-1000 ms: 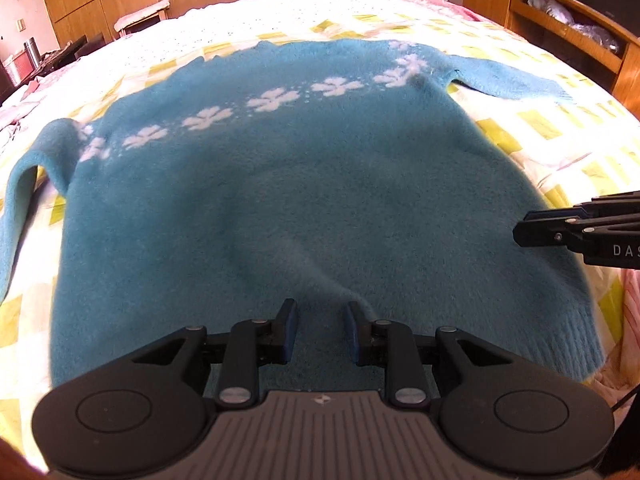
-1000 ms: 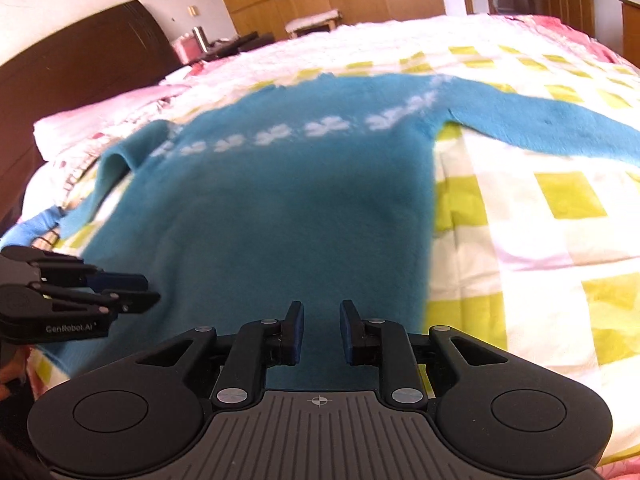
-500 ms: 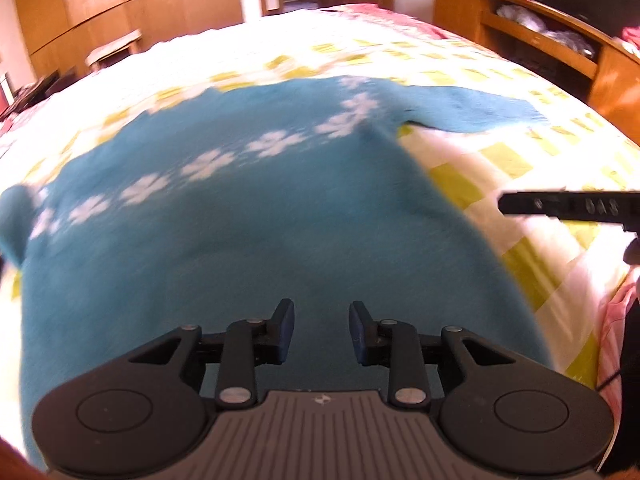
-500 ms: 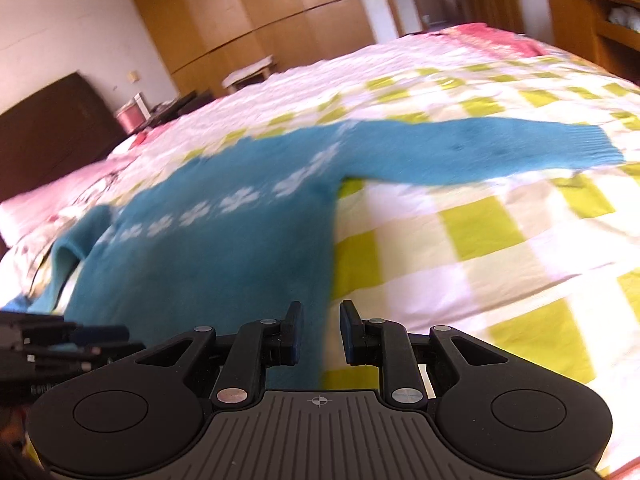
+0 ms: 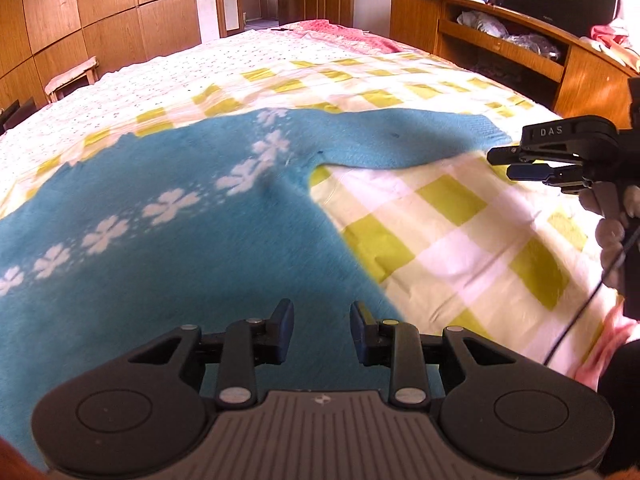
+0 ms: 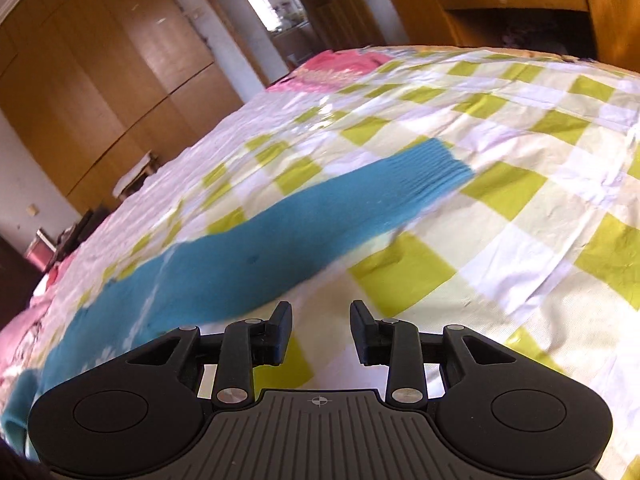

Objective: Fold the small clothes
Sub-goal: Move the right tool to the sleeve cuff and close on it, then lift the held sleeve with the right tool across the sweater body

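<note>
The blue sweater [image 5: 168, 248] lies flat on the checked bedspread [image 5: 452, 216], its sleeve [image 6: 304, 228] stretched toward two o'clock — the right gripper [image 6: 320, 330], jaws just widening and empty, seems lined up for it, while the left gripper [image 5: 321, 330] hovers narrowly parted, empty.

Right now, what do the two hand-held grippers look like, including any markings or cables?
Both are matte black. The left hand-held gripper has a ribbed grey-black body, two round side discs, silver pivot screws, a small crosshair mark and blue-padded fingers. The right hand-held gripper matches it, carries white "DAS" lettering on its side, and a thin black cable trails from its handle.
</note>
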`<state>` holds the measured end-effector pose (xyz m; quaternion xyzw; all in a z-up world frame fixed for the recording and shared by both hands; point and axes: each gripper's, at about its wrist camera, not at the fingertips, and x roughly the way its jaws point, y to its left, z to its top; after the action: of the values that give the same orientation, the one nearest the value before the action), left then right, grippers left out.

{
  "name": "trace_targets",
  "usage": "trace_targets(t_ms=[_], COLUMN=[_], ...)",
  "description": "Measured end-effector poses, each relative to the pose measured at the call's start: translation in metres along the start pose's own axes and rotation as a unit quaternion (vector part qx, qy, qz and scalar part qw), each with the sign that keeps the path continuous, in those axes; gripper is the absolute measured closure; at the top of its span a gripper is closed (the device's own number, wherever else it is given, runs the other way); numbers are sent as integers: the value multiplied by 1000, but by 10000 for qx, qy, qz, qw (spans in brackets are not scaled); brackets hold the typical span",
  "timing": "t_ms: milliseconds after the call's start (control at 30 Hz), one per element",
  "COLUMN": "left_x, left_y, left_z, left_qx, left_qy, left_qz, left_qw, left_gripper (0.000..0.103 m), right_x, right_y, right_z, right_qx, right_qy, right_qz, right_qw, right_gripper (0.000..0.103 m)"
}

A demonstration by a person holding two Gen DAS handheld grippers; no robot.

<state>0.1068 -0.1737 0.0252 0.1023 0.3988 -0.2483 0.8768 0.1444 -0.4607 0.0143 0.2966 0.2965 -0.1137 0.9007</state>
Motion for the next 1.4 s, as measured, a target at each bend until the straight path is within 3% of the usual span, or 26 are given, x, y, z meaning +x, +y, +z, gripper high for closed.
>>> trace_targets(t_ms=[200,533,833,1000,1133,1400], left_x=[18,29,27,30,27,18], left_y=[-7,-9,-6,-4,-4,4], left_z=[6,8,6,4,4,-2], left_qx=[-58,-112,-225,-298,-294,-403], left_qy=[45,-11,-28,-46,-52,-98], left_qz=[-92,-233,-328,-388,-405,-434], left_qw=[9999,9997,9992,9988,9987,9982], left_gripper=[66,66,62,61,61,60], right_x=[29,58,66,67,82,91], right_y=[-37,-61,-62,-54,-51,-56], right_z=[20,31,32,27,34,33], right_qx=[1001,1989,2449,2217,2416,2698], right_qy=[-105,-269,-442,-439,-532,-565], right_qz=[222,629,753,703,714,847], right_qw=[9947,9776,9656,9716,9663,9575], right_gripper=[65,63,63,63,64,90])
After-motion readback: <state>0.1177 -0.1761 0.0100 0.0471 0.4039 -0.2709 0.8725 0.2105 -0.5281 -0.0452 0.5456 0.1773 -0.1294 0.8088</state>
